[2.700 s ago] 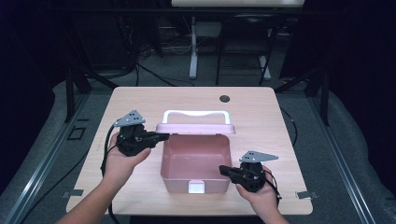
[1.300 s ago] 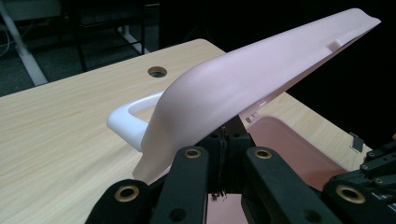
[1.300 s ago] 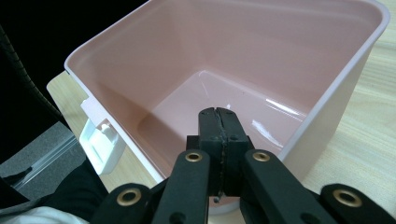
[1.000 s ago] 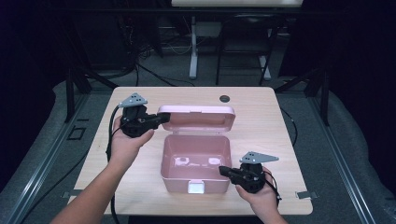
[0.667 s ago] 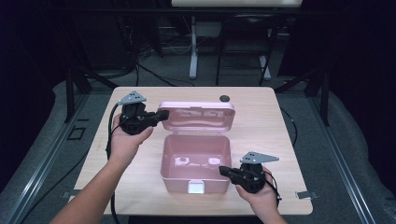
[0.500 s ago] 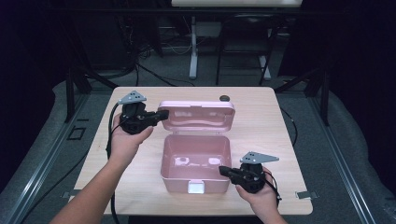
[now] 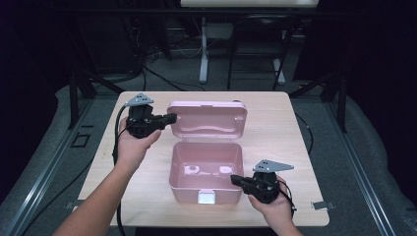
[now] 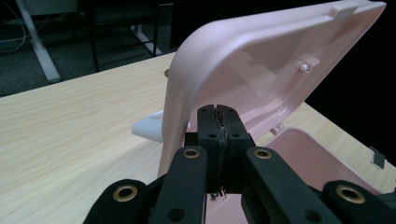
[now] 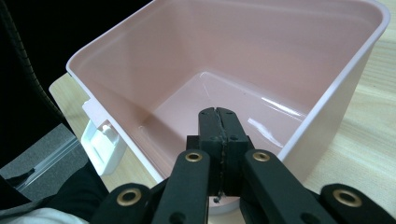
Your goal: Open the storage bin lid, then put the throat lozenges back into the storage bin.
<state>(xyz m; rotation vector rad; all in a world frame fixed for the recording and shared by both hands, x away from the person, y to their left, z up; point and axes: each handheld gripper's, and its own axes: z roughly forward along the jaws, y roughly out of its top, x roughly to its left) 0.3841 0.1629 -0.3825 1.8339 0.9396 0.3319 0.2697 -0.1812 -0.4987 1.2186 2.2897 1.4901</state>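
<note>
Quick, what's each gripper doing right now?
Left gripper: closed, holding nothing, tip at the lid.
Right gripper: closed, holding nothing, by the box.

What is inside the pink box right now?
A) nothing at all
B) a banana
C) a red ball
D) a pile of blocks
A: with its lid swung up, the pink box shows only a bare, shiny pink floor in the high view, and the right gripper view looks straight into the same bare inside.

Closed tongs (image 9: 219, 114) over the pink box (image 9: 327, 100) (white latch (image 9: 100, 142)).
</note>
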